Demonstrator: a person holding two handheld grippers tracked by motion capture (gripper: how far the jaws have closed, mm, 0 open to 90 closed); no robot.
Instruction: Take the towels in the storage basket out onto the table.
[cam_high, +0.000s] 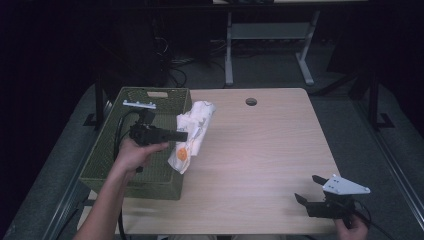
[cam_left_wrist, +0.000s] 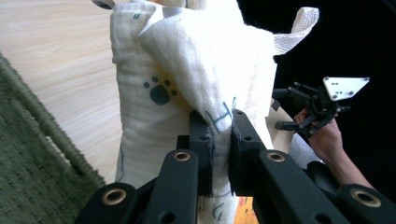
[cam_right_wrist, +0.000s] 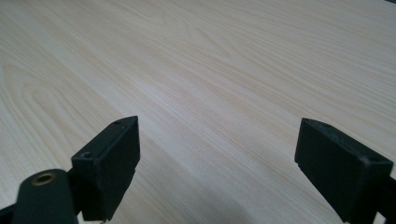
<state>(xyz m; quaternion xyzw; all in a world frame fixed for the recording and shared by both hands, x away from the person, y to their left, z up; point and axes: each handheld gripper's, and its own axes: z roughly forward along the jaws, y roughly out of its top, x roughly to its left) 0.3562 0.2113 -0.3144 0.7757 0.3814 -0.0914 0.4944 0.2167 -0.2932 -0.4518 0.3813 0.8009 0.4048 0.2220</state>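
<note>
Left gripper: jaws pinched tight on a fold of the cloth, held off the table just beside the green basket. Right gripper: jaws wide, nothing between them, low over the table's near right corner. Cloth: soft, light, limp; likely to sag and swing below the pinch, so a bunched fold or hem gives the surest hold. Appearance: cream gauzy weave, dark paw print, blue lettering, an orange motif near the lower end.
</note>
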